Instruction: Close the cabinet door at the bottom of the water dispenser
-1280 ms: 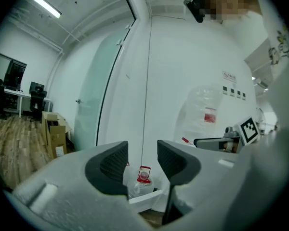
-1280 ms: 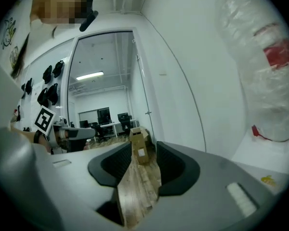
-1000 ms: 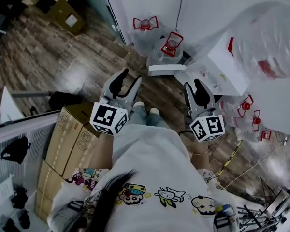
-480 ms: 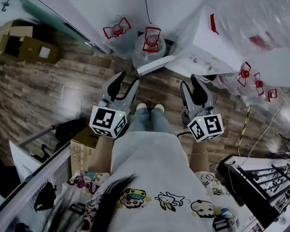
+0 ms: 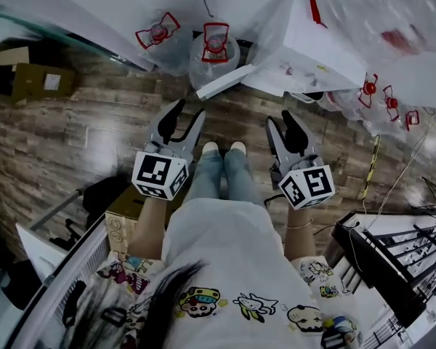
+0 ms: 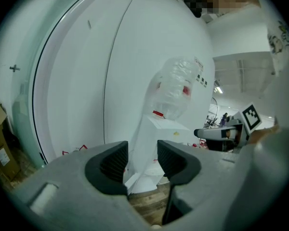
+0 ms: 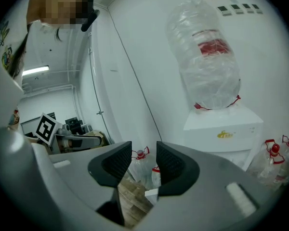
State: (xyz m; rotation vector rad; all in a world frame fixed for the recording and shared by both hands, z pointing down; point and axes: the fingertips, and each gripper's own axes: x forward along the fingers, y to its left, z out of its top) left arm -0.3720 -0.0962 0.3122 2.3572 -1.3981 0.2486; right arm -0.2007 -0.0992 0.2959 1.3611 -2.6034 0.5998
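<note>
Noted ahead of left gripper [image 5: 183,122] and right gripper [image 5: 283,126], well apart from the tips: water dispenser [image 5: 305,49]. Cabinet door [image 5: 224,83] swung out at floor level, ahead and between the two grippers. Spare bottles [image 5: 214,49] beyond the door. Jaws of each gripper apart, nothing between them; judged readied for a push, not a grasp. Door's swing legible only from head view; top bottle [image 7: 204,57] seen upright only from gripper views.

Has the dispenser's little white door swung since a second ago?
No: the cabinet door still juts open at the base of the water dispenser.
</note>
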